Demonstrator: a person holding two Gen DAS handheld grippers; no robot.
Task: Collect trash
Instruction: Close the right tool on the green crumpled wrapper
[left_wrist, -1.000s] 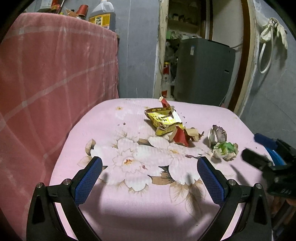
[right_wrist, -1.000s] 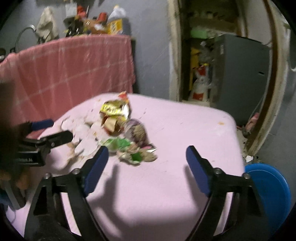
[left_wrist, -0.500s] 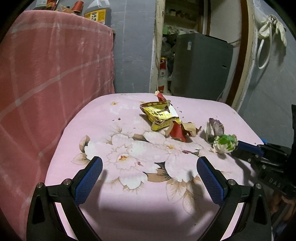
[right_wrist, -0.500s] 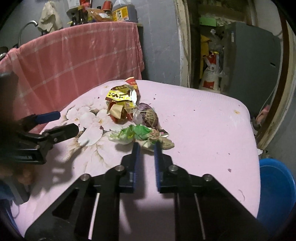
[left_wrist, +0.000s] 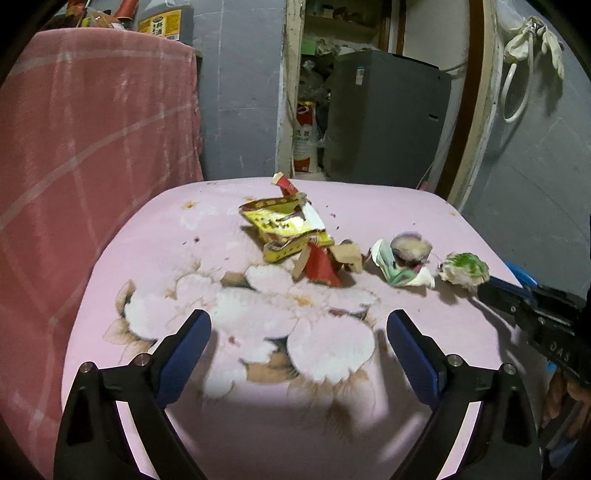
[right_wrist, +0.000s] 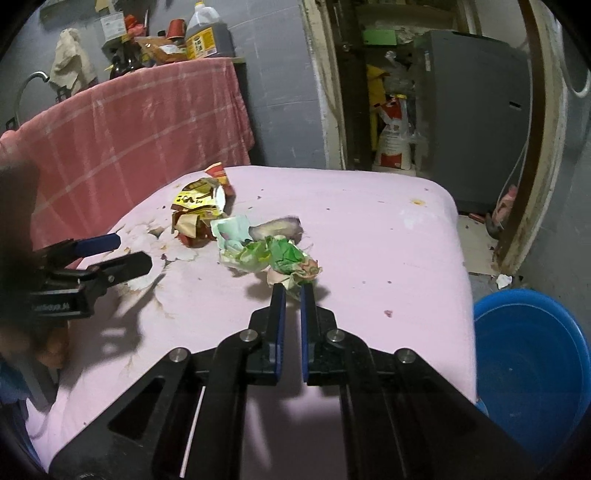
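Observation:
Trash lies on a pink flowered table (left_wrist: 155, 254): a yellow snack wrapper (left_wrist: 284, 225), red and brown scraps (left_wrist: 321, 264), a pale wrapper with a purplish lump (left_wrist: 402, 258), and a crumpled green-and-white wrapper (left_wrist: 463, 267). My right gripper (right_wrist: 292, 290) is shut on the edge of the green wrapper (right_wrist: 291, 264), lifted slightly off the table; it also shows in the left wrist view (left_wrist: 491, 290). My left gripper (left_wrist: 297, 328) is open and empty, above the table's near part, short of the pile; it shows in the right wrist view (right_wrist: 125, 254).
A blue bucket (right_wrist: 532, 362) stands on the floor right of the table. A pink checked cloth (left_wrist: 81, 155) hangs over a counter at the left with bottles on it. A grey appliance (left_wrist: 384, 118) stands in the doorway behind.
My right gripper went from wide open to shut on the green wrapper and has pulled it away from the pile. My left gripper stayed open and drifted a little.

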